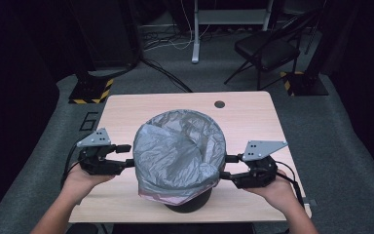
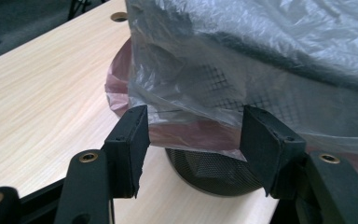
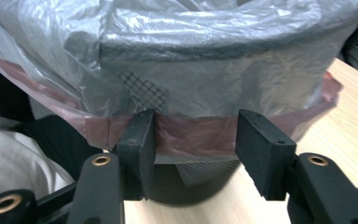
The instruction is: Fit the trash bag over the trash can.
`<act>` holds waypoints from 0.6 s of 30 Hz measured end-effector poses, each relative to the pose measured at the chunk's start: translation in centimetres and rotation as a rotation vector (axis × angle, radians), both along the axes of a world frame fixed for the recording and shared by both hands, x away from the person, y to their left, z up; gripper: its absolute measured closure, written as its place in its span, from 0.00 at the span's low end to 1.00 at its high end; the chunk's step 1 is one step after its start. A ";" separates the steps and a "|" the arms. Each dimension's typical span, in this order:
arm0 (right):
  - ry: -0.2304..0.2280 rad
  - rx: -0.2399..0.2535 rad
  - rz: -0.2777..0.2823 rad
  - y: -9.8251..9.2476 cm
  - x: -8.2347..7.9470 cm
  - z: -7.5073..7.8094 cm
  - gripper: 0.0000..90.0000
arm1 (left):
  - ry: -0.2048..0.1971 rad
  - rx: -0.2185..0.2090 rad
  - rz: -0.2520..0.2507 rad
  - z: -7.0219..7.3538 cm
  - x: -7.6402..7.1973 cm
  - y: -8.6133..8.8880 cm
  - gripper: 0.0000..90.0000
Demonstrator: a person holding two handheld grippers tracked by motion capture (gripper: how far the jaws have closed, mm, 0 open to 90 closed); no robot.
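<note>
Setting: wooden table point(image 1: 253, 117) in a dark room, folding chair point(image 1: 268, 48) beyond.
Bin: black mesh bin point(image 2: 214, 170) at the table's near edge, between both hands.
Bag: grey bag point(image 1: 177, 146) lining the bin, folded over the rim, its pink hem point(image 3: 191, 135) hanging outside.
Left gripper point(image 2: 193, 135): jaws apart, hem edge loose between them, not pinched.
Right gripper point(image 3: 196, 135): jaws apart, level with the hem, gripping nothing.
Step, as judged: seating the bag's skirt.
Advice: pinch the hem alone on both sides and pull down evenly, so the bin stays upright.
</note>
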State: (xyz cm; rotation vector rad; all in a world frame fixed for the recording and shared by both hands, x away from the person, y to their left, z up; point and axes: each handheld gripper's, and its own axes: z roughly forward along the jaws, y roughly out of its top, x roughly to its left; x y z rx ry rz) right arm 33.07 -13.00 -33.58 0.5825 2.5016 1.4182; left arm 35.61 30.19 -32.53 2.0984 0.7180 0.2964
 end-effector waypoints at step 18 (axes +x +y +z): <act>-0.045 0.037 -0.045 1.1 0.4 -0.3 0.51 | -0.001 -0.063 0.015 0.7 0.2 1.0 0.45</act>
